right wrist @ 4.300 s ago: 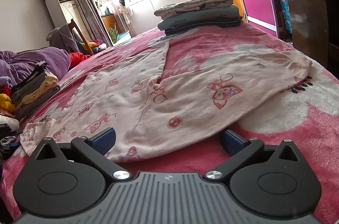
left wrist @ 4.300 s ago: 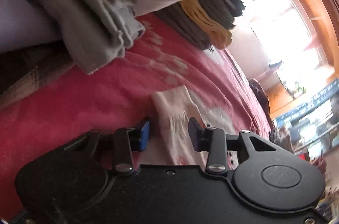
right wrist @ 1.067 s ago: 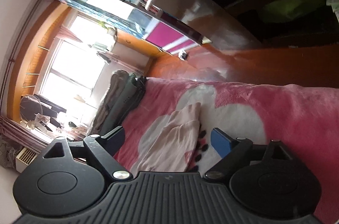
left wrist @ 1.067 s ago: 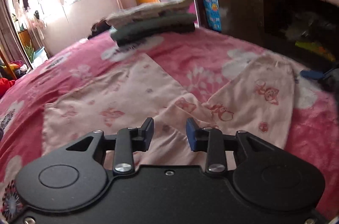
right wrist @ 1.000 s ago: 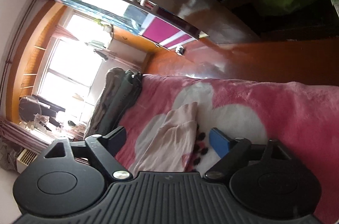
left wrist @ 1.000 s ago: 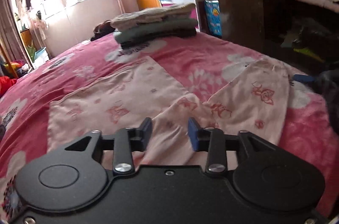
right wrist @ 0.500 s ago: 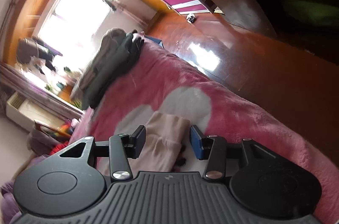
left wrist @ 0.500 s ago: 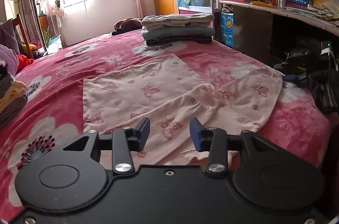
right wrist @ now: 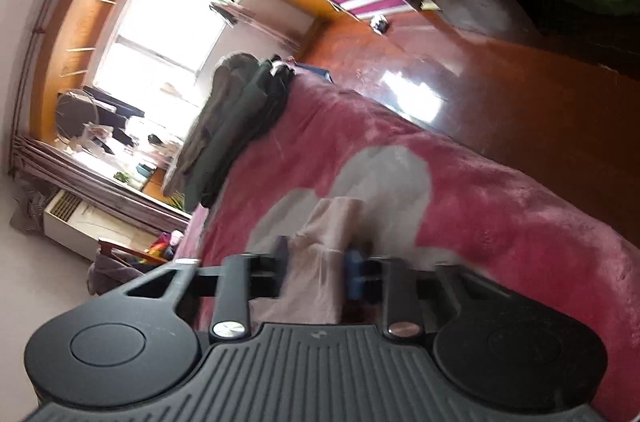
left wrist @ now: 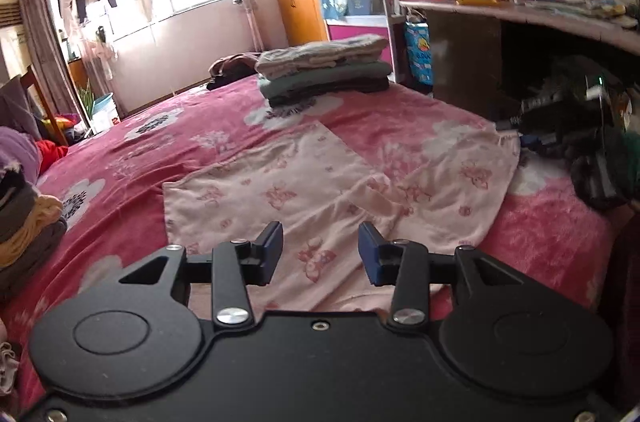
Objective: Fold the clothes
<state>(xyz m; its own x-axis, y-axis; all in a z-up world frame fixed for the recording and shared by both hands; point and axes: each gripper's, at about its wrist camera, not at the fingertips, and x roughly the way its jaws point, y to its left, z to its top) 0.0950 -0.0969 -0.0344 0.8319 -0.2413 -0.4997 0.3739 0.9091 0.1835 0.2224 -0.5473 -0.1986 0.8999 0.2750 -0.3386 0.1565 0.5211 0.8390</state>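
The pale pink printed garment [left wrist: 304, 190] lies spread flat on the bed's pink flowered blanket [left wrist: 168, 142], one part reaching toward the right edge of the bed, with a stack of folded clothes [left wrist: 324, 70] well beyond it. The left hand-held gripper [left wrist: 320, 250] hovers over the garment's near edge, its jaws apart and holding nothing. The right hand-held gripper [right wrist: 316, 270], its view tilted and blurred, has its jaws drawn in on a bunched end of the garment [right wrist: 320, 254] at the bed's edge.
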